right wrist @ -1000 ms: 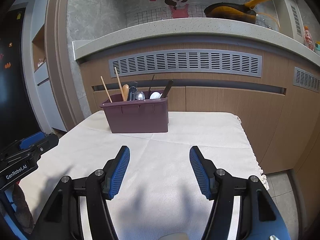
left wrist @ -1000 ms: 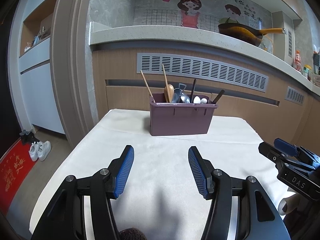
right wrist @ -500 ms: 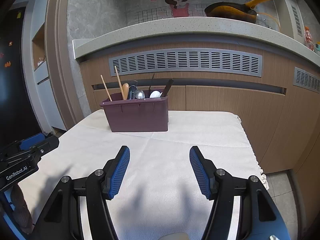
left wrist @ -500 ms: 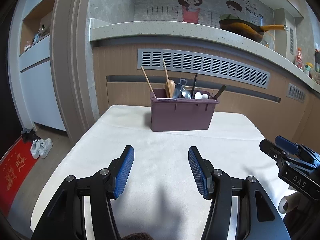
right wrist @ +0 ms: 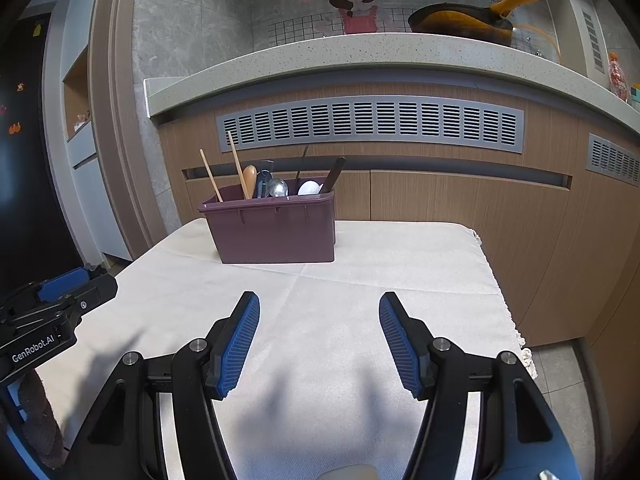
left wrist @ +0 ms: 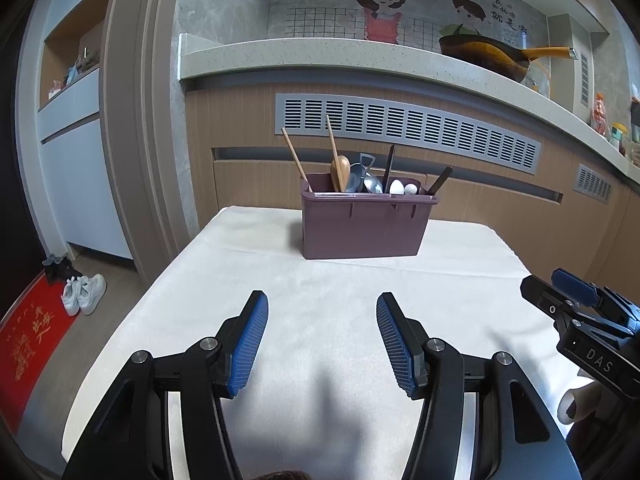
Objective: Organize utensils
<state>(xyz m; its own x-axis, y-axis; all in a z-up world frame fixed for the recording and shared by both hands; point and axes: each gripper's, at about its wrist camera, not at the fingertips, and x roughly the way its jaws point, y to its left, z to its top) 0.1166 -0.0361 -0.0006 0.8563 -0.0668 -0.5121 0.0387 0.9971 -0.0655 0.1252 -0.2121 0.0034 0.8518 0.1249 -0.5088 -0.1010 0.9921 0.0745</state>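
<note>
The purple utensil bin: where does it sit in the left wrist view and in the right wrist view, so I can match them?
Left wrist view: the purple utensil bin stands just right of centre, at the far end of the white tablecloth.
Right wrist view: the bin stands left of centre, at the cloth's far end.
Shared landmark: the grey vent grille on the counter front behind it.

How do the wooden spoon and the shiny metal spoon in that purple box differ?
The wooden spoon is pale tan and matte; the metal spoon is silver and reflective. The wooden spoon's bowl rises higher above the rim of the purple box than the metal spoon's, which sits lower and further right in the left wrist view. Both stand bowl-up in the box, handles hidden inside.
</note>
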